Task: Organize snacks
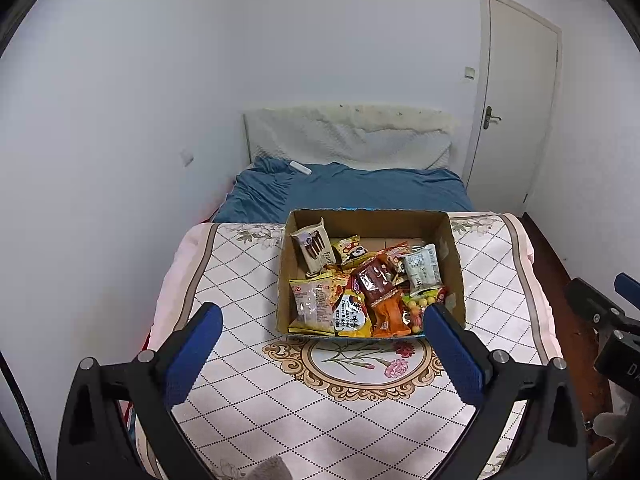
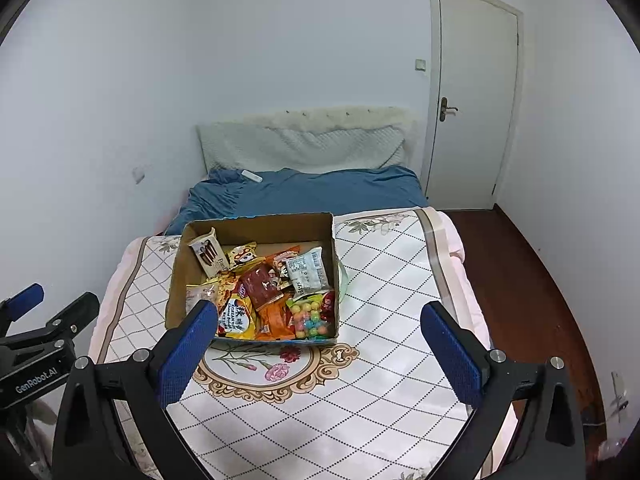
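Both grippers hang spread and empty before a cardboard box [image 1: 454,264] of snacks on a quilted bedcover [image 1: 240,280].

Left to right: the left gripper [image 1: 322,336] has its jaws at full spread, nothing between them, the box just ahead and toward its right finger; the right gripper [image 2: 320,334] is likewise released, the box ahead and toward its left finger, a candy-ball bag [image 2: 310,316] in the near corner.
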### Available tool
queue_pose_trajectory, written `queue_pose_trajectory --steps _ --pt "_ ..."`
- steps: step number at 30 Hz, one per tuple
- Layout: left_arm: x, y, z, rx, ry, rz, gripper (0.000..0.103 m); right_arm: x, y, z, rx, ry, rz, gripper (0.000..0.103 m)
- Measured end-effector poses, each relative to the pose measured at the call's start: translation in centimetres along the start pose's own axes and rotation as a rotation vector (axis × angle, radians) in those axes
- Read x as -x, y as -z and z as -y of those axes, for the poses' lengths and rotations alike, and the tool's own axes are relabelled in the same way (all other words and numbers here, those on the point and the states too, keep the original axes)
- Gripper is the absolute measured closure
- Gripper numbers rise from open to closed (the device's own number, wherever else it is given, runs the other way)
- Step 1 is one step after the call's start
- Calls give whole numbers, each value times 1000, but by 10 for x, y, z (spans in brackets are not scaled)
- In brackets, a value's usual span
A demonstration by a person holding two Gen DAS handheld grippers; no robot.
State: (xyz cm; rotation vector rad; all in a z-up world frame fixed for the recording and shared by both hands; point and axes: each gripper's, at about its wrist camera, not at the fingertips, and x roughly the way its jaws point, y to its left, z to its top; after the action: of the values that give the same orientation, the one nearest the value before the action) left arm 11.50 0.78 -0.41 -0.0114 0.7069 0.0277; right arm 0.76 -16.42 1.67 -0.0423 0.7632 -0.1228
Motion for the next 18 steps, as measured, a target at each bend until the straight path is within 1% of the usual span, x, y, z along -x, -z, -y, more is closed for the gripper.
queue_pose_trajectory --steps 9,18 --pt "-6 -5 2 -5 -6 7 0 -3 -4 -5 13 -2 10 0" --pt "-2 -5 4 -7 -1 12 0 -2 -3 -4 12 -6 7 0"
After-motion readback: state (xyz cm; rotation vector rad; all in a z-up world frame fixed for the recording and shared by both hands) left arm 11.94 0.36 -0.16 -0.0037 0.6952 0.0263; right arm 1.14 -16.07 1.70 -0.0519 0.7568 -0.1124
